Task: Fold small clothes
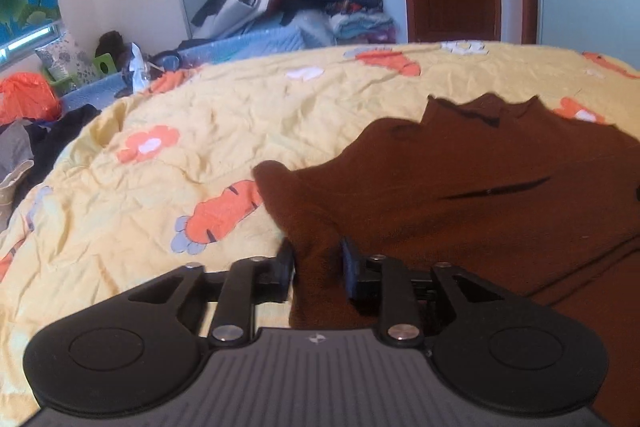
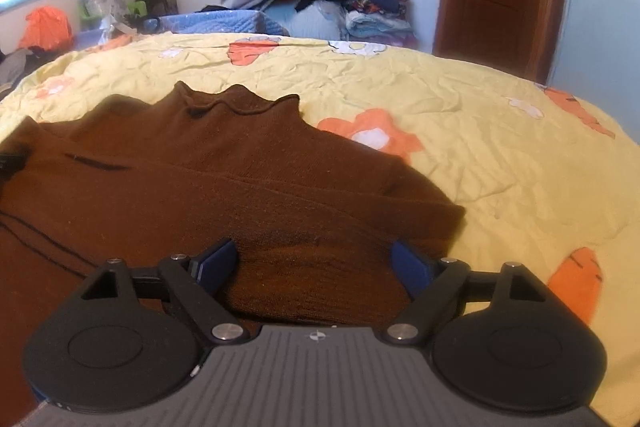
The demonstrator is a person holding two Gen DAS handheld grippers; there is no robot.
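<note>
Brown sweater (image 1: 480,195) lies flat on the yellow quilt (image 1: 200,131); left gripper (image 1: 318,263) straddles its sleeve (image 1: 308,227), whether pinched I cannot tell, while right gripper (image 2: 314,267) gapes wide over the opposite edge, seemingly ready to fold.

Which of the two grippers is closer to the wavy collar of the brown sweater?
Hard to call. The collar lies well ahead of both; the left gripper straddles a sleeve at one side, the right gripper spans the folded fabric at the other.
</note>
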